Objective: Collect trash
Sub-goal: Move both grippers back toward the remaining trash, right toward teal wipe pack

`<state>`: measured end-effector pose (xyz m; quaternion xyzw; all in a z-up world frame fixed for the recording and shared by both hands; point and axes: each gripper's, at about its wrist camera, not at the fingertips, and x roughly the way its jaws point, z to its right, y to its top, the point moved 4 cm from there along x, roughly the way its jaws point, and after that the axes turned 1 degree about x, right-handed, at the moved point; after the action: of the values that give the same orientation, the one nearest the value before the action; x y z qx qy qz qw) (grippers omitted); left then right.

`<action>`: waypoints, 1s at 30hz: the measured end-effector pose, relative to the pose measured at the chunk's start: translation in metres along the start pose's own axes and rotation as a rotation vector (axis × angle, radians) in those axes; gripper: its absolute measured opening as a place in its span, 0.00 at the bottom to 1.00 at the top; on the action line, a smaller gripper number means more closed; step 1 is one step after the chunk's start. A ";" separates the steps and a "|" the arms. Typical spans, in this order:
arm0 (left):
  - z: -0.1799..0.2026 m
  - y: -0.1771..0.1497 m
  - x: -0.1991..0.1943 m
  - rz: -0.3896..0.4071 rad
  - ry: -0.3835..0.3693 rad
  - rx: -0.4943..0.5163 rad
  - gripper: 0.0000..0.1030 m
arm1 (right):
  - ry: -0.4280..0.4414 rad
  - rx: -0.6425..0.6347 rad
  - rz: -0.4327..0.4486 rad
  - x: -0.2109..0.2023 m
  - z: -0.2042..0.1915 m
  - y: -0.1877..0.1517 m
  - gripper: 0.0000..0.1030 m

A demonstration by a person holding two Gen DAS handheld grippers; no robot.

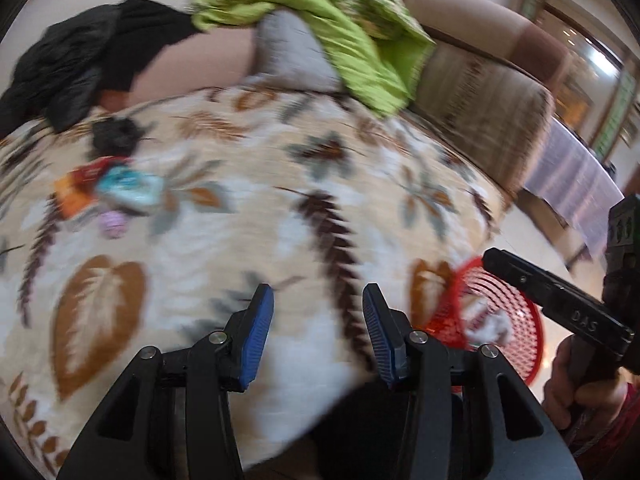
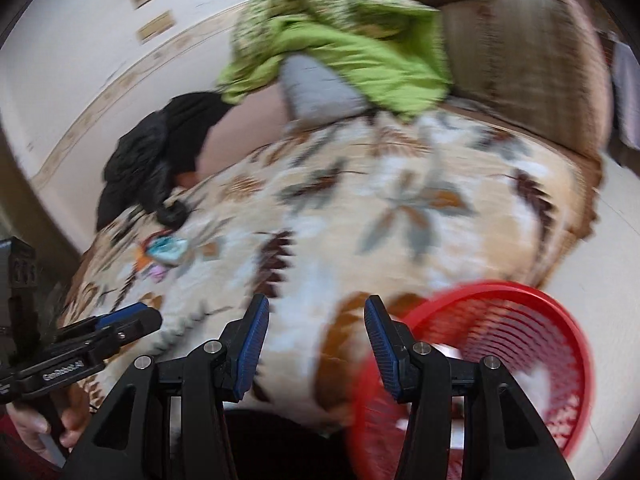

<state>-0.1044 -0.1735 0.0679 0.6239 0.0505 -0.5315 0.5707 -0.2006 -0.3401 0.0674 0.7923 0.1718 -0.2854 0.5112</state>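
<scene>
Both views are motion-blurred. Trash lies on a leaf-patterned blanket: a teal wrapper, a red-orange wrapper, a small pink piece and a dark crumpled piece. The teal wrapper also shows in the right wrist view. A red mesh basket holding white crumpled paper stands at the blanket's near right. My left gripper is open and empty, well short of the trash. My right gripper is open and empty beside the basket.
A green cloth and a grey pillow lie at the sofa's back. A black garment lies at the back left. A brown sofa armrest rises at the right. Pale floor lies beyond.
</scene>
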 end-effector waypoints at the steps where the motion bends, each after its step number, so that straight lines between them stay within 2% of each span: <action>1: -0.015 0.000 -0.003 0.008 0.025 -0.020 0.45 | 0.015 -0.019 -0.009 0.007 -0.009 0.001 0.57; 7: -0.106 -0.005 -0.011 0.034 0.134 -0.202 0.45 | 0.132 -0.182 -0.105 0.073 -0.087 0.018 0.62; 8: -0.120 -0.006 -0.012 0.040 0.157 -0.227 0.45 | 0.159 -0.209 -0.116 0.086 -0.101 0.022 0.64; 9: -0.133 -0.007 -0.013 0.047 0.192 -0.245 0.45 | 0.187 -0.242 -0.139 0.101 -0.115 0.025 0.71; 12: -0.166 -0.011 -0.013 0.053 0.273 -0.296 0.45 | 0.241 -0.312 -0.192 0.143 -0.146 0.032 0.73; 16: -0.199 -0.016 -0.010 0.047 0.286 -0.370 0.45 | 0.268 -0.441 -0.241 0.198 -0.185 0.037 0.76; 18: -0.206 -0.018 -0.007 0.045 0.296 -0.376 0.45 | 0.250 -0.517 -0.264 0.227 -0.200 0.039 0.76; 20: -0.212 -0.019 -0.003 0.040 0.293 -0.384 0.45 | 0.273 -0.559 -0.278 0.247 -0.213 0.041 0.76; 23: -0.217 -0.019 0.002 0.037 0.282 -0.393 0.45 | 0.239 -0.644 -0.285 0.273 -0.226 0.041 0.76; 28: -0.220 -0.017 0.008 0.039 0.260 -0.401 0.46 | 0.256 -0.667 -0.312 0.305 -0.232 0.044 0.76; 29: -0.221 -0.017 0.009 0.040 0.259 -0.401 0.46 | 0.265 -0.650 -0.324 0.309 -0.232 0.045 0.74; 30: -0.222 -0.016 0.009 0.042 0.261 -0.403 0.46 | 0.284 -0.625 -0.341 0.311 -0.231 0.044 0.59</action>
<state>0.0228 -0.0027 0.0026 0.5617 0.2159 -0.4134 0.6834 0.1301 -0.1545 -0.0236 0.5898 0.4490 -0.1877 0.6445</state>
